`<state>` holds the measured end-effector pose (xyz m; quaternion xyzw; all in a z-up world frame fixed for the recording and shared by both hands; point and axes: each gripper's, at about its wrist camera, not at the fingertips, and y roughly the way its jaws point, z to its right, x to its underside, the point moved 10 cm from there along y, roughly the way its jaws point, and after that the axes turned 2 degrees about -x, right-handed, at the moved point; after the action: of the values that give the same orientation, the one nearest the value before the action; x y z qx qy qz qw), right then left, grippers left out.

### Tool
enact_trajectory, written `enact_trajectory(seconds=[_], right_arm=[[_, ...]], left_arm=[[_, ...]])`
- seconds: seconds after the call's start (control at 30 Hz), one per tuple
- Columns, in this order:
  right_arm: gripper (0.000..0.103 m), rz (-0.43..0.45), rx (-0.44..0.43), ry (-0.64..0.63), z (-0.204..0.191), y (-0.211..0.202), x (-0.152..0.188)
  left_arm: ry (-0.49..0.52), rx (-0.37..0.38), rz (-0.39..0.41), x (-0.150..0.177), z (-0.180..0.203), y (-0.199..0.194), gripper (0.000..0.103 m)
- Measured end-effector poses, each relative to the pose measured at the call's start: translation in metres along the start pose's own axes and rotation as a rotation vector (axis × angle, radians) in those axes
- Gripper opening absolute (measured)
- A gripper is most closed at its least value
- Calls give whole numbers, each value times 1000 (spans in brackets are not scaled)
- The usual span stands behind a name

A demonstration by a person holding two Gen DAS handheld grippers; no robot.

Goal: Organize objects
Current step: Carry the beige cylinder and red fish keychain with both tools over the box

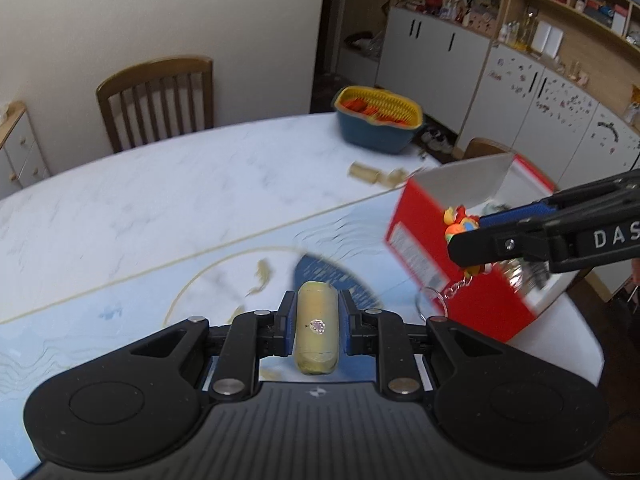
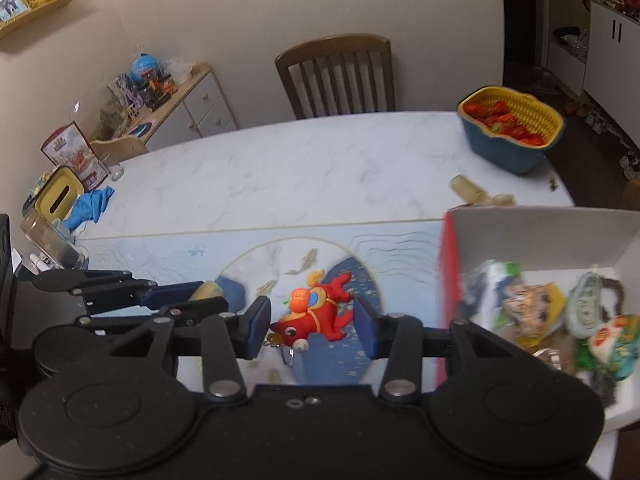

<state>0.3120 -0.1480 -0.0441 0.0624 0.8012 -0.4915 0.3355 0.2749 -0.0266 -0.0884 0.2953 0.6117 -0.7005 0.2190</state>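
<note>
While I scan across from the left edge of the right wrist view, a yellow tissue box (image 2: 59,196) and a crumpled blue cloth (image 2: 91,208) sit at the far left corner of the marble table (image 2: 304,168), with a wooden chair (image 2: 338,76) pushed in behind it. Nearer me on that side, my left gripper (image 1: 316,312) is clamped tight on a pale yellow cylinder (image 1: 316,326), which lies lengthwise between the pads and pokes out past both ends; it is held up off the blue fish-patterned mat (image 1: 120,312). Moving toward the middle, my right gripper (image 2: 311,320) holds a red fish keychain (image 2: 320,314) above the mat's dark blue circle, its jaws about half apart with the toy spanning the gap and the pads pressing on it at either end. From the left wrist view I can see its chain and ring (image 1: 430,298) dangling below the fingers. Farther right stands the red cardboard box (image 2: 532,236), white inside, open, already holding a jumble of small packets and trinkets that are too blurred to name. Beyond it two more pale cylinders (image 2: 480,194) lie on the bare marble, and at the far right corner sits a blue basket (image 2: 512,156) with a yellow liner full of red items.
</note>
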Motion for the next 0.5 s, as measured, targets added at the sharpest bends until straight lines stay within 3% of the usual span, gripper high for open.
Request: enact_trajectory(seconds=[0.5], right_arm=[[44,48,20,6,98,-61,-2]], left_arm=[[72,35,44,-60,115,11,20]])
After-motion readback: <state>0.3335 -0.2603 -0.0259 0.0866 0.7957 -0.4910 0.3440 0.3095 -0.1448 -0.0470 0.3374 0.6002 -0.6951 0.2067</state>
